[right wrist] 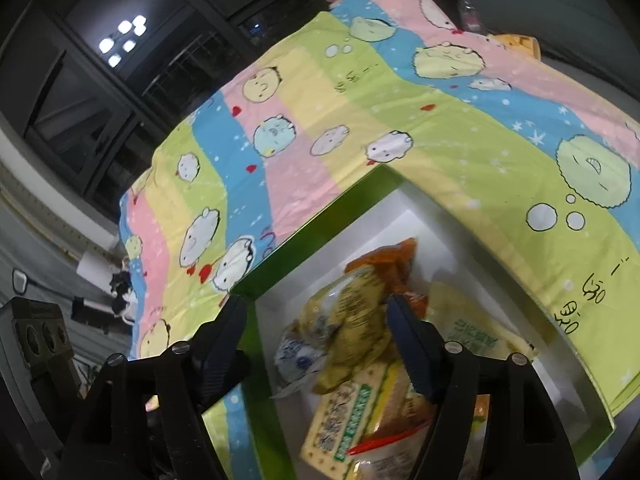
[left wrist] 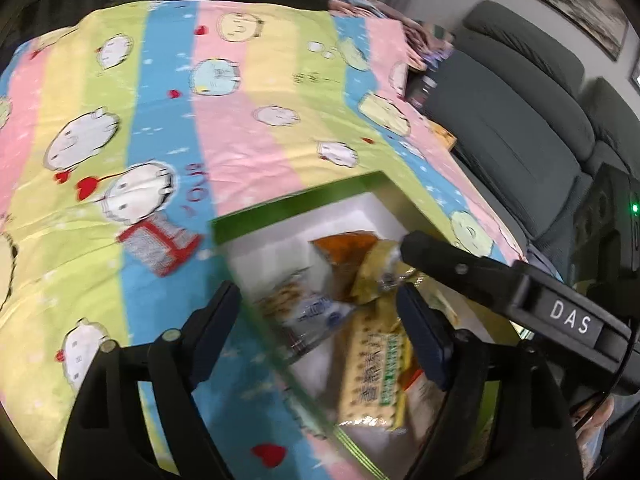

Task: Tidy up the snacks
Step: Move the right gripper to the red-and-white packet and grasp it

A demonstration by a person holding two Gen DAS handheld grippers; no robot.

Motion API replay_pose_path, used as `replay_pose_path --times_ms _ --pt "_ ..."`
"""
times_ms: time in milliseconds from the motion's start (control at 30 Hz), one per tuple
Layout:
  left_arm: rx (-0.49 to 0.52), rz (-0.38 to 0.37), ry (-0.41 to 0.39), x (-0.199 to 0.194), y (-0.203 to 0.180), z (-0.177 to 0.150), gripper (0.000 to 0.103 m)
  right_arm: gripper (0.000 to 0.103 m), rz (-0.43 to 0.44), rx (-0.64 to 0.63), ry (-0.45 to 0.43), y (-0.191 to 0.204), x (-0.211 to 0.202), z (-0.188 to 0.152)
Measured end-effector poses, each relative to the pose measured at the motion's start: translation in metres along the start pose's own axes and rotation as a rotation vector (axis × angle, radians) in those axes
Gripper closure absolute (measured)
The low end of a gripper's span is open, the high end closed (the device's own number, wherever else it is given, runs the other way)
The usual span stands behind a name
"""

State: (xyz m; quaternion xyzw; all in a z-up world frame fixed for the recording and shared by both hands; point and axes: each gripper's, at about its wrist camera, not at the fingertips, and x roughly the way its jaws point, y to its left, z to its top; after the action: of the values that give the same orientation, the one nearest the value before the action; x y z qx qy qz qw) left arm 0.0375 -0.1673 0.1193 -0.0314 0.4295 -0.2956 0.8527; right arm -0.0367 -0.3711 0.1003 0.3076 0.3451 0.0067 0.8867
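**Snack box nearly full, one packet left out on the blanket**

Closest to the lens, the left gripper (left wrist: pixel 316 312) has its fingers spread wide, straddling the near rim of the green box (left wrist: pixel 280 210) with nothing between them. The right gripper (right wrist: pixel 316 328) looks the same from its own camera: fingers apart, hanging over the pile, not clamped on anything. In the left view one of its black fingers reaches in from the right and seems to touch the yellow-green packet (right wrist: pixel 348 308) on top, though I can't tell if that's real contact.

Inside the box on its white liner: a cracker pack with green lettering (left wrist: pixel 374 372), a blue-and-white cracker pack (left wrist: pixel 308 312), and an orange bag (left wrist: pixel 344 246) toward the far end, all heaped loosely and overlapping.

Further out, a red-and-white packet (left wrist: pixel 158 246) sits alone on the striped cartoon blanket (left wrist: pixel 248 132), left of the box and well apart from it. So my guess is most of the job's done, with that stray left to collect. Grey sofa (left wrist: pixel 512 120) beyond.
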Motion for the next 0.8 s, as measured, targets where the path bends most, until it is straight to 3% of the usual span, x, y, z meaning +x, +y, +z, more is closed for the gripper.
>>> replay_pose_path --times_ms 167,333,433,633,800 --pt "-0.089 0.034 -0.044 -0.024 0.035 -0.003 0.017 0.027 -0.003 -0.071 0.036 0.030 0.002 0.000" --pt "-0.222 0.117 -0.057 -0.036 0.076 -0.004 0.016 0.027 0.020 -0.193 0.150 0.076 0.018 0.012" --pt "-0.325 0.111 -0.060 -0.037 0.102 -0.002 0.016 0.027 0.016 -0.261 0.219 0.106 0.034 0.022" --pt "-0.435 0.075 -0.048 -0.019 0.137 0.003 0.018 0.027 0.030 -0.354 0.365 0.145 0.087 0.039" --pt "-0.460 0.045 -0.009 0.010 0.149 0.009 0.030 0.027 0.021 -0.358 0.510 0.155 0.153 0.049"
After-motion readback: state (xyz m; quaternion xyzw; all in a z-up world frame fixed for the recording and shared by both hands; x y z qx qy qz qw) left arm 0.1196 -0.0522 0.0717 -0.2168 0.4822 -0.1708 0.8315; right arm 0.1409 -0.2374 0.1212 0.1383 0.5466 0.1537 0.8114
